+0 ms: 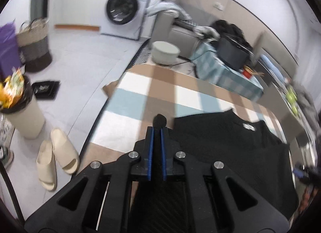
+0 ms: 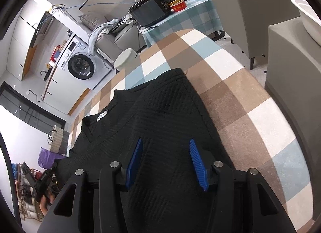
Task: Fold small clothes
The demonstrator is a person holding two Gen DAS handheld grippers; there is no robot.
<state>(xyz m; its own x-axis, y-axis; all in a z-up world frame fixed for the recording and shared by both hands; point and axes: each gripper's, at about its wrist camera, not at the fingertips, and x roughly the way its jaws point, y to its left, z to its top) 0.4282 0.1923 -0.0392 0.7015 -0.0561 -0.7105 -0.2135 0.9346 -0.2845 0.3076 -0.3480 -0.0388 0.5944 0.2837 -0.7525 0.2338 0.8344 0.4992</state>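
Black top lies on the checked cloth, collar and label toward the washer side. One side looks already folded in over the body; the fold edge runs from near the collar down to the right gripper.

Left gripper: pads clamped together on a pinch of black fabric, a tuft poking out past the tips. The fabric it holds runs back under the gripper to the top, so it has an edge or sleeve of the garment, lifted clear of the cloth. Frame is motion-blurred.

Right gripper: jaws apart, roughly half way, hovering over the folded body. Nothing between the pads. Can't tell whether the tips touch the fabric.

Step in hand, as I read it: second side fold, left carrying its edge across.

Next move needs:
- left to carry the edge over the body and lay it flat, then release
- right to pin the body so it doesn't drag, or grab the matching lower corner
- watch for the fold edge bunching, since the knit looks limp
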